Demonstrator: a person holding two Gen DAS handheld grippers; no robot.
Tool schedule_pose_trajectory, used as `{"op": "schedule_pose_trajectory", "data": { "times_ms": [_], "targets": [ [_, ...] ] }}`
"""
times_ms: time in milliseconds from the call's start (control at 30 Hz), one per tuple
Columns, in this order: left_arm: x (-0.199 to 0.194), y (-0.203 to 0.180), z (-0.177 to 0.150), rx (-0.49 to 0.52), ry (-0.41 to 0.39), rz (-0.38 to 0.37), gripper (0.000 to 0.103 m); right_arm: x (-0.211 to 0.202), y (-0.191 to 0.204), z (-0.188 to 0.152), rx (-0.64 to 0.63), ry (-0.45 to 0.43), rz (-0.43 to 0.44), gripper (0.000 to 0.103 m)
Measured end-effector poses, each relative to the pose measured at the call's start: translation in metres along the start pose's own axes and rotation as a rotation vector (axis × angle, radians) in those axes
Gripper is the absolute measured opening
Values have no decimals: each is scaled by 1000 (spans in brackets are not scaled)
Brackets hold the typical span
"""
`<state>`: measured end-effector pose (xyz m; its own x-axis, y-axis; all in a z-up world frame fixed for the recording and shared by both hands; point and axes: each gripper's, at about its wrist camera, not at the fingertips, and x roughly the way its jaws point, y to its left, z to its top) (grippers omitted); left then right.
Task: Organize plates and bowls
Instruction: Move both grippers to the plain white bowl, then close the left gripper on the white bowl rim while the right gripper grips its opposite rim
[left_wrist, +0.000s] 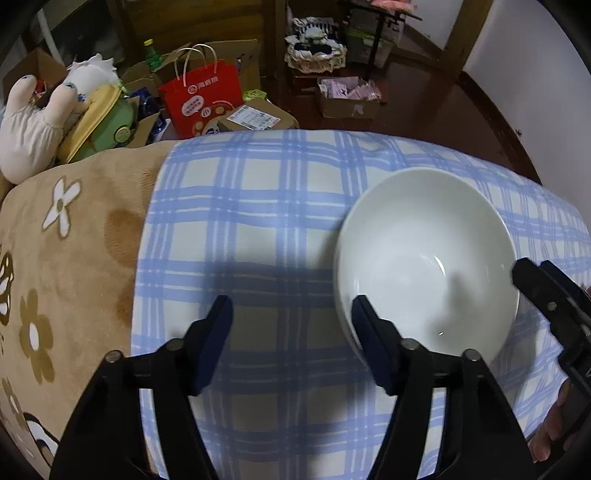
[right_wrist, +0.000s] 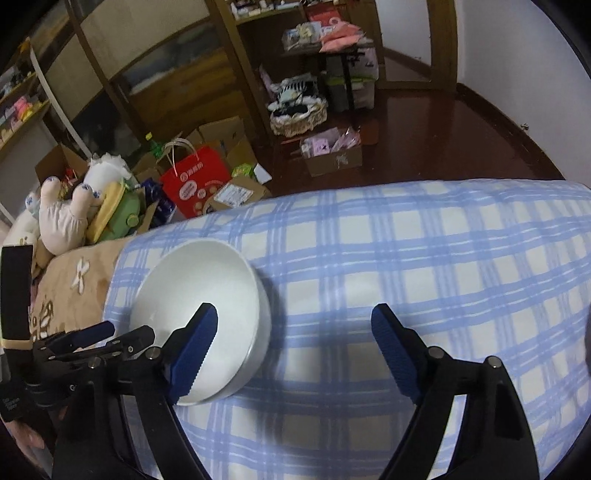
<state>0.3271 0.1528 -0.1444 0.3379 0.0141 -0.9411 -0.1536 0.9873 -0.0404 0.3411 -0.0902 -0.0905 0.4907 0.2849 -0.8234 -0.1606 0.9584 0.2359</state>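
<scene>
Left wrist view showed a white bowl (left_wrist: 424, 266) upright and empty at the right of the frame, resting on a blue checked cloth (left_wrist: 258, 221) over a bed. The left claw (left_wrist: 291, 328) pointed steeply down with jaws apart, gripping nothing; its right finger overlapped the bowl's near-left rim, though contact could not be judged. The right claw (left_wrist: 532, 280) entered beside the bowl's right rim, also wide open and empty. Both seemed about equally near. A red paper bag (left_wrist: 201, 98) at upper left bore printing too small to read.
</scene>
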Motion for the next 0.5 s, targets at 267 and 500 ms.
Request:
{"op": "schedule_pose_trajectory", "data": {
  "times_ms": [267, 500],
  "targets": [
    [10, 4, -4, -56, -20, -90, 35, 24, 4, -9, 38, 84, 49, 51],
    [6, -10, -7, -84, -38, -93, 14, 27, 17, -13, 53, 56, -50, 33]
  ]
}}
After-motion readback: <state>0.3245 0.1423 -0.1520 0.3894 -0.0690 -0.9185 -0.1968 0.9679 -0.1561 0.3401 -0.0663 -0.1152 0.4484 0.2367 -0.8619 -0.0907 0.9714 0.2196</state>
